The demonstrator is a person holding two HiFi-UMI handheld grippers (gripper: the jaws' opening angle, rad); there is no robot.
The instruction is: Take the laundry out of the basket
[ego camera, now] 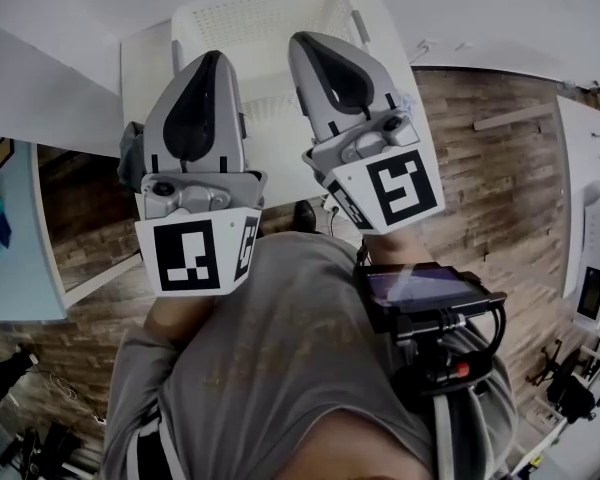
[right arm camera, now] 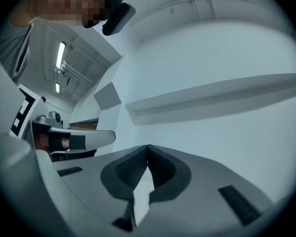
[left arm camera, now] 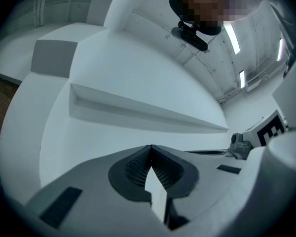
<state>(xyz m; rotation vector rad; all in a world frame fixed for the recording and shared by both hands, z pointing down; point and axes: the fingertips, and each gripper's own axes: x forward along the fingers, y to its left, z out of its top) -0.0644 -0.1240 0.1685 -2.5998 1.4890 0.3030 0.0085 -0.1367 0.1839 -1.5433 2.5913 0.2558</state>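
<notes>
Resting on wood floor (ego camera: pixel 480 118), a white table (ego camera: pixel 145 68) lies below left gripper (ego camera: pixel 212 58) and right gripper (ego camera: pixel 305 40), both closed.

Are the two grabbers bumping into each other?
Apart. The head view shows the white basket between the left gripper and the right gripper.

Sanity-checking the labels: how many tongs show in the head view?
2. The left tongs are at centre-left, the right tongs just right of them, both held up in front of the white basket, jaws shut and empty. None seem hidden.
</notes>
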